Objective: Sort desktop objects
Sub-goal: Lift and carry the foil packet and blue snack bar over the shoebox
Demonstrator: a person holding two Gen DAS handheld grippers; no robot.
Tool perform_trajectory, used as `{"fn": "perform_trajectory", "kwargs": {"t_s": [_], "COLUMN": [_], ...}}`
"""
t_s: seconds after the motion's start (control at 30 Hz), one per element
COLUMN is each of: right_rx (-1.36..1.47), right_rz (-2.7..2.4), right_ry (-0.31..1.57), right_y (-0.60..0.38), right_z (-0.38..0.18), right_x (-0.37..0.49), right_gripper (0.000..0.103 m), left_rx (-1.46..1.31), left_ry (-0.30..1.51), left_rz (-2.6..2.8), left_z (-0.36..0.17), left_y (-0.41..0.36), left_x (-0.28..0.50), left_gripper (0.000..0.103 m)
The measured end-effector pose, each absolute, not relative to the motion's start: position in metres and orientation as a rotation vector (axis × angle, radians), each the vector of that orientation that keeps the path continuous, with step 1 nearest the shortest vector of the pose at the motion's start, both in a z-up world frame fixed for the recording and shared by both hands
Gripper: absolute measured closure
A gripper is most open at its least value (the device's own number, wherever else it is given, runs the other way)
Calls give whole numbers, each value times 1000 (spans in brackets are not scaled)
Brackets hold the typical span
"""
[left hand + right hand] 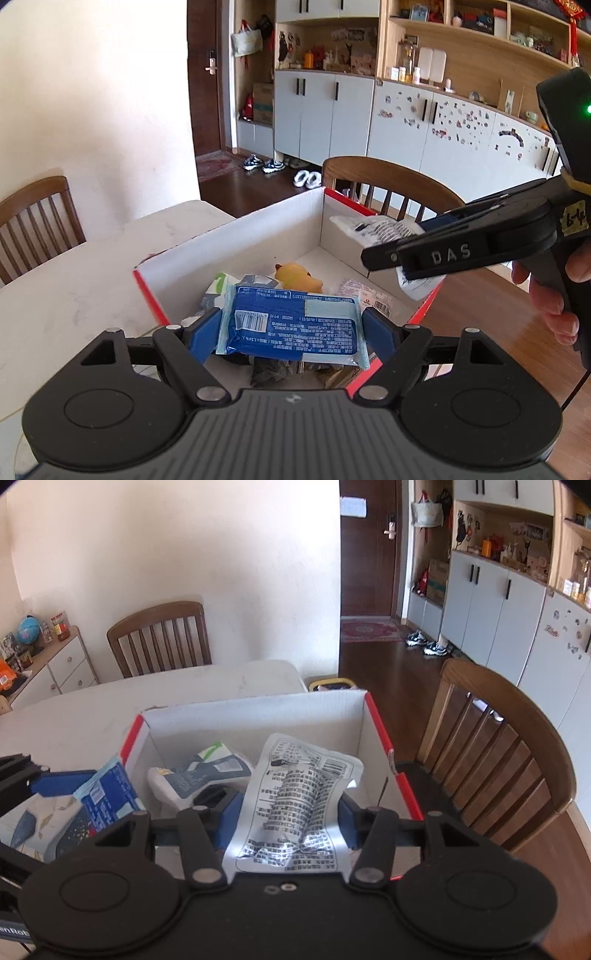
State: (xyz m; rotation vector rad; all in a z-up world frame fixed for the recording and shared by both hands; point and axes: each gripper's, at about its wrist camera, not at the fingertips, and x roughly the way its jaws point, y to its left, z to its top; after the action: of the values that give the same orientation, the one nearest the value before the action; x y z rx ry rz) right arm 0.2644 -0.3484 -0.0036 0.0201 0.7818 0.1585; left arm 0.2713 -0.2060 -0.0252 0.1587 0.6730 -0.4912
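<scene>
A blue packet (293,325) was held in the left claw (295,330), the blue pads closed against its two short ends, low in the centre of the left wrist view and above the near end of the red-edged box (236,240). In the right wrist view a silver printed pouch (295,805) was gripped by the right claw (286,821), closed on the pouch's lower half, in the lower centre of the frame over the box's near right part. Both packets were thus carried over the open box, and the step in hand was judged to be the dropping of sorted items into it. Already lying inside were a yellow toy (297,277), a green-and-white pouch (207,771) and some flat packets.

The next move was judged to call for each claw to be lowered a little and opened, so that the packets fall within the walls. The box's right wall stood close beside the right claw, and the box itself was set near the surface (74,280) edge, with a wooden chair (509,753) just beyond at the right of the frame. Open room remained toward the far wall of the box, in the middle of both views, while the two claws were near each other and little sideways play was left between them.
</scene>
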Motion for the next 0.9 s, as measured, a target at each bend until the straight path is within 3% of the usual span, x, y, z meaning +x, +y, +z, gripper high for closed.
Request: {"fn": "perform_trajectory", "kwargs": {"t_s": [0.9], "right_rx": [-86], "right_rz": [143], "right_ry": [1006], "right_y": [-338], "right_z": [-70], "right_x": [337], "right_gripper": [49], "left_rx": [266], "left_ry": [943], "left_rz": [-501], "left_z": [-69], "left_y": [-236], "left_x": [346], "left_gripper": [21]}}
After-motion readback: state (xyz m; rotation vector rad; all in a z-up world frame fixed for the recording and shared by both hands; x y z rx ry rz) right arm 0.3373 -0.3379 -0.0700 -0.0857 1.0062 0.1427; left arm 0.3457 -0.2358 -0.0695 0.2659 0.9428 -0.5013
